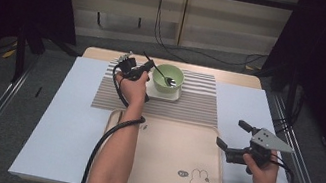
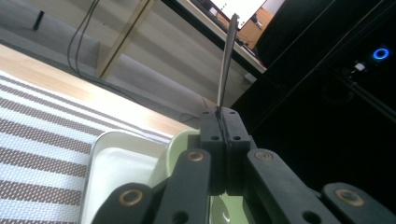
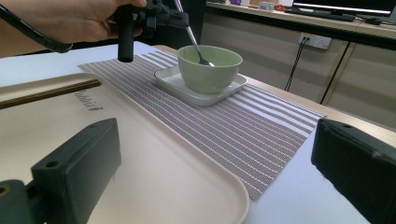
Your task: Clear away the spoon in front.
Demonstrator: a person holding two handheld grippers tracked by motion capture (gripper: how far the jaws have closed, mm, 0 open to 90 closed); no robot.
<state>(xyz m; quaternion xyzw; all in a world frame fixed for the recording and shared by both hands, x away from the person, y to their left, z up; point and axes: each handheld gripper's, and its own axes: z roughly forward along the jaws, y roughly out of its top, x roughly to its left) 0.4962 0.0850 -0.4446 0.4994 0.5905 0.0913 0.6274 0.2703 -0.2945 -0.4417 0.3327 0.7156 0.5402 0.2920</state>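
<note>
Over on the left, the left tool sits at the far side of the surface, its jaws pinched right down on the thin silver metal spoon by the handle. The spoon's bowl rests inside the pale green round ceramic bowl, which stands on a small white square dish atop the grey-and-white striped woven placemat.

To do this step well, I'd say lift the spoon straight up until its tip clears the green rim. Any sideways drag risks levering the bowl off its dish. The grip is high on a slim handle, so a slow wrist makes sense to stop the spoon swinging.

Moving right, the big beige plastic tray with a rabbit print lies near the person. Farther right, the right tool hovers past the tray's right edge, jaws spread wide and holding nothing.

Now the views. The left gripper view gives the close proof: jaws flat together with the spoon handle rising from the seam, and the white dish just beyond. The right gripper view shows, from low down, the spoon leaning on the bowl's inner wall, and a dark strip lying on the tray at its left. It may be chopsticks; I cannot tell.
</note>
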